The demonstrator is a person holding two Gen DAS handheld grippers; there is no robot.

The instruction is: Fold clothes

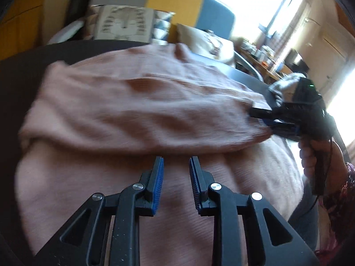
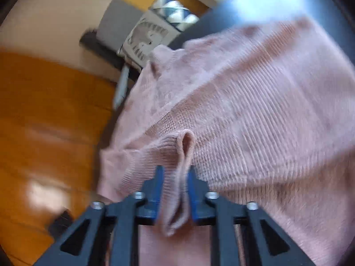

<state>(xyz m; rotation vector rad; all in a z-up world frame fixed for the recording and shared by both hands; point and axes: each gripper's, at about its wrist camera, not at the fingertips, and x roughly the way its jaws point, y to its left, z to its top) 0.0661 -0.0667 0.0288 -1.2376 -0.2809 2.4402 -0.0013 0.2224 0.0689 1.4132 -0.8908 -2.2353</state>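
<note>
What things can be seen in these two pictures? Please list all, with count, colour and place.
sweater: one, pink, spread on the table, partly folded over
table: one, dark, under the sweater
cushions: several, patterned, pale, behind the table
floor: orange wood, beside the table
window: one, bright, far side of the room
left gripper: black with blue pads, jaws apart, empty, above the sweater
right gripper: black with blue pads, closed on a sweater fold
hand: one, holding the right gripper's handle
</note>
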